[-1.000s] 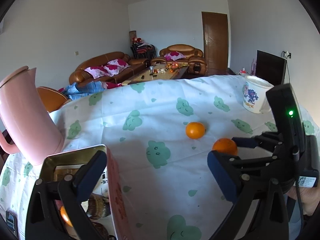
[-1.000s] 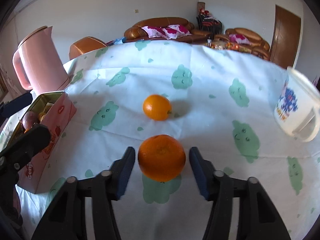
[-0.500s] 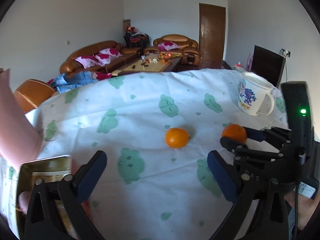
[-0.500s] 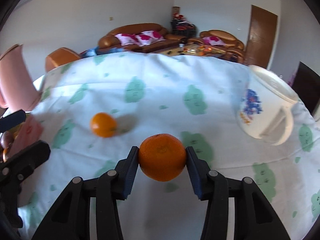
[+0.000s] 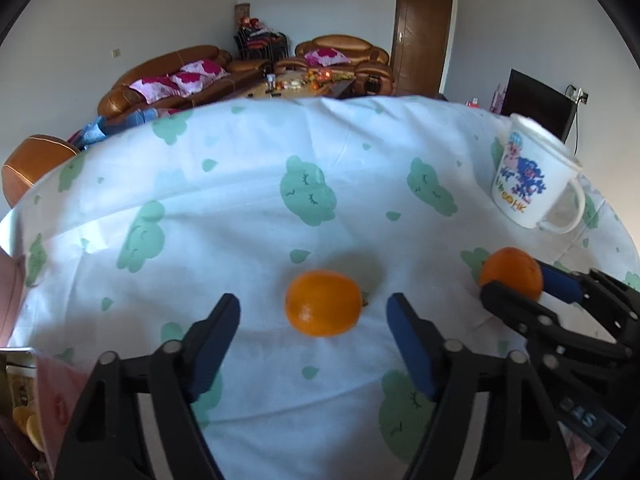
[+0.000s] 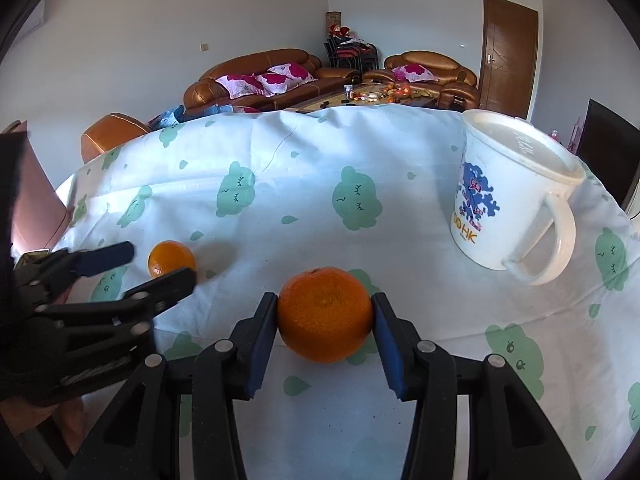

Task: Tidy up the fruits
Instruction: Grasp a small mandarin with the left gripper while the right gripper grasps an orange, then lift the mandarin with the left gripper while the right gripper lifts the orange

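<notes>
My right gripper [image 6: 325,322] is shut on a large orange [image 6: 325,314], just above the white cloth with green prints; the same orange shows in the left wrist view [image 5: 512,272] between the right gripper's fingers. My left gripper [image 5: 312,332] is open, its blue pads on either side of a smaller orange [image 5: 322,303] that lies on the cloth, not touching it. That orange also shows in the right wrist view [image 6: 171,258], behind the left gripper's fingers [image 6: 160,286].
A white lidded mug [image 6: 508,200] with a blue print stands at the right; it also shows in the left wrist view [image 5: 530,176]. A pink tin box [image 5: 44,396] holding fruit sits at the lower left. A pink jug [image 6: 28,200] stands at the far left.
My left gripper swung right, away from the tin box, and now straddles the smaller orange. My right gripper closed on the large orange and keeps hold of it.
</notes>
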`<state>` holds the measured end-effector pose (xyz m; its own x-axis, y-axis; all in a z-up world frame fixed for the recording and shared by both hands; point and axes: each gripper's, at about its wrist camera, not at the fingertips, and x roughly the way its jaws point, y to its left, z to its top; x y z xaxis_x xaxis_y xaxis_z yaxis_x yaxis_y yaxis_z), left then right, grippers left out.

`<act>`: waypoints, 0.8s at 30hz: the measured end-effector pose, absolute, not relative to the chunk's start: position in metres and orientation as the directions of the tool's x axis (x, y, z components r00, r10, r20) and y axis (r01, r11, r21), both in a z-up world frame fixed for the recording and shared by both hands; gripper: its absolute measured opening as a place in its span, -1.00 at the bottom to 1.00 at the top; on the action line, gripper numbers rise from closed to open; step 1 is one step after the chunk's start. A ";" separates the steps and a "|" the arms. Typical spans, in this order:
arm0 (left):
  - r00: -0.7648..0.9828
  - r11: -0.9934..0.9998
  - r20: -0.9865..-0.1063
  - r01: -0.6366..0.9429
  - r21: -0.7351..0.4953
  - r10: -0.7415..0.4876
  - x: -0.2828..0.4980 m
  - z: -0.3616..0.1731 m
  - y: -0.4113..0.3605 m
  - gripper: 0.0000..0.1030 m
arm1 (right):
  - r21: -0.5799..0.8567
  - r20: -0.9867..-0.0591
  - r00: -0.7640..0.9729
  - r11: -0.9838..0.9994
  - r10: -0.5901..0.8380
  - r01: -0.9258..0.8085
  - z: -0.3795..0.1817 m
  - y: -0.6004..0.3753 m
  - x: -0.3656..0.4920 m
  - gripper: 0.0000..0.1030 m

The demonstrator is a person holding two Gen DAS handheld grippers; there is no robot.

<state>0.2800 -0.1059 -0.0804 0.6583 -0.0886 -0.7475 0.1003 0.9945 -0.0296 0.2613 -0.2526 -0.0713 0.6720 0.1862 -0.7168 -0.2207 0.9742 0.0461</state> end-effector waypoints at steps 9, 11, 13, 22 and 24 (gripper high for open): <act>0.620 0.989 -0.772 0.122 -0.082 -0.141 0.292 -0.087 -0.106 -0.11 | 0.058 -0.713 0.670 0.969 0.208 -0.238 -0.072 -0.251 0.260 -0.05; 0.623 0.989 -0.769 0.126 -0.082 -0.143 0.290 -0.086 -0.106 -0.11 | 0.056 -0.706 0.676 0.968 0.212 -0.245 -0.071 -0.250 0.258 -0.05; 0.629 0.987 -0.763 0.135 -0.086 -0.152 0.284 -0.084 -0.106 -0.12 | 0.057 -0.696 0.683 0.965 0.222 -0.256 -0.069 -0.250 0.256 -0.05; 0.683 0.987 -0.715 0.148 -0.065 -0.149 0.267 -0.075 -0.108 -0.12 | 0.077 -0.691 0.681 0.961 0.244 -0.266 -0.067 -0.252 0.255 -0.05; 0.693 0.986 -0.705 0.149 -0.070 -0.154 0.263 -0.072 -0.105 -0.12 | 0.073 -0.684 0.687 0.960 0.244 -0.269 -0.066 -0.252 0.254 -0.05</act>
